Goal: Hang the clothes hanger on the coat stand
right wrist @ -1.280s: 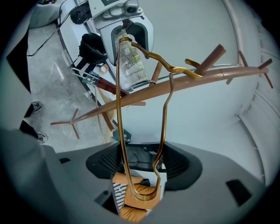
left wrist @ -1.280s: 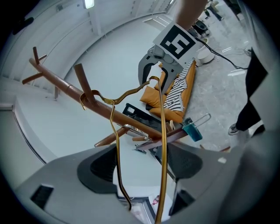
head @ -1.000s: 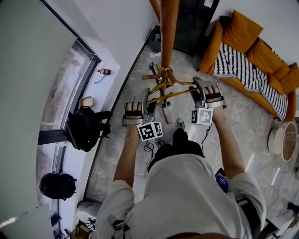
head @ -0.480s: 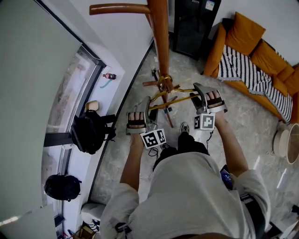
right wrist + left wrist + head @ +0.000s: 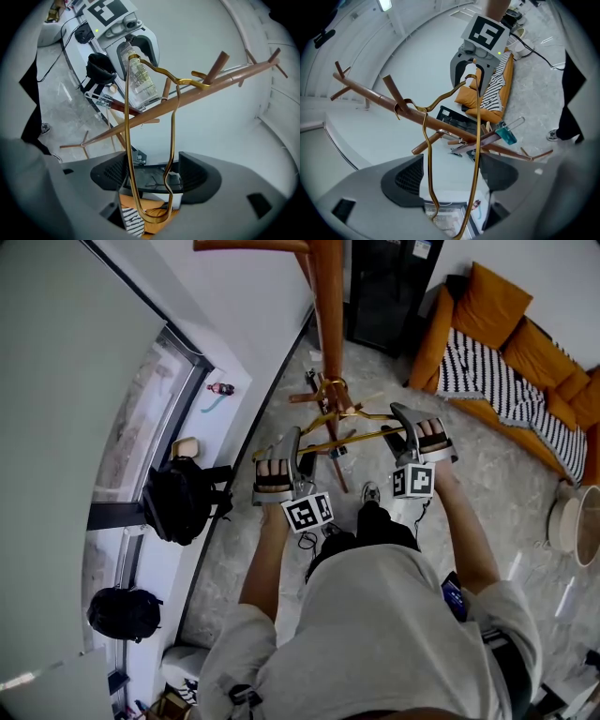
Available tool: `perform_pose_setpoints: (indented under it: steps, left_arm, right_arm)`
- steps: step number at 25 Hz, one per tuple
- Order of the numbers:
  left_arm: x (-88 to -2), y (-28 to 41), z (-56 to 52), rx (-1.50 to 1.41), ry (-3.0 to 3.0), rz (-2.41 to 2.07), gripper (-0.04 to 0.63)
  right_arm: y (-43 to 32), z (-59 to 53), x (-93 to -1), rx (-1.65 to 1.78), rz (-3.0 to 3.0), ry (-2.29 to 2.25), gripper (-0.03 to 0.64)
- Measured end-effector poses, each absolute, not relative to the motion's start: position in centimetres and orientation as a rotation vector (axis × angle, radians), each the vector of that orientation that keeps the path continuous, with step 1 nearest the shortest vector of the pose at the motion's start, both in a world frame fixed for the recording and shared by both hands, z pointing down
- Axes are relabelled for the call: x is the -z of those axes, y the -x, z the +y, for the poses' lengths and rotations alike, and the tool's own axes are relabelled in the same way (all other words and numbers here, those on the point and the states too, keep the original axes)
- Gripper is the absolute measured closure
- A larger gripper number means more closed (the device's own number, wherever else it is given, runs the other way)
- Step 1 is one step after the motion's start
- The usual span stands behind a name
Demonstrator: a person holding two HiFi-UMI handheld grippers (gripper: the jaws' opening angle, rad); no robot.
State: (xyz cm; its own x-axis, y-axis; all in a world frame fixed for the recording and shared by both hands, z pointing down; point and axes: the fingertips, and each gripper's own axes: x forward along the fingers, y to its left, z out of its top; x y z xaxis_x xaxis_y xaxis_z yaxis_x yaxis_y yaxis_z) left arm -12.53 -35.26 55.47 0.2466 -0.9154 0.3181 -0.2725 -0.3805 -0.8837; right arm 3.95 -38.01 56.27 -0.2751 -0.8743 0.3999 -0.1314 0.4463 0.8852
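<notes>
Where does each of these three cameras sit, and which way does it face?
Head view: on the person's head, looking steeply down at the coat stand; shows torso, forearms, left gripper, right gripper.
Left gripper view: on that gripper, looking along its jaws, which flank the hanger.
Right gripper view: likewise; its jaws have just been opening, hanger end between them.
Shared: all show hanger and coat stand.
</notes>
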Motion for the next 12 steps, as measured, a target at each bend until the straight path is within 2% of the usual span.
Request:
perform_pose_setpoints:
  steps: [12]
  left_arm:
    - [-54.6, 13.1, -35.4, 1.063, 1.843, 1.168, 0.226]
  right_arm:
    - [-3.7, -36.3, -56.3, 0.858, -1.816, -0.836, 0.304]
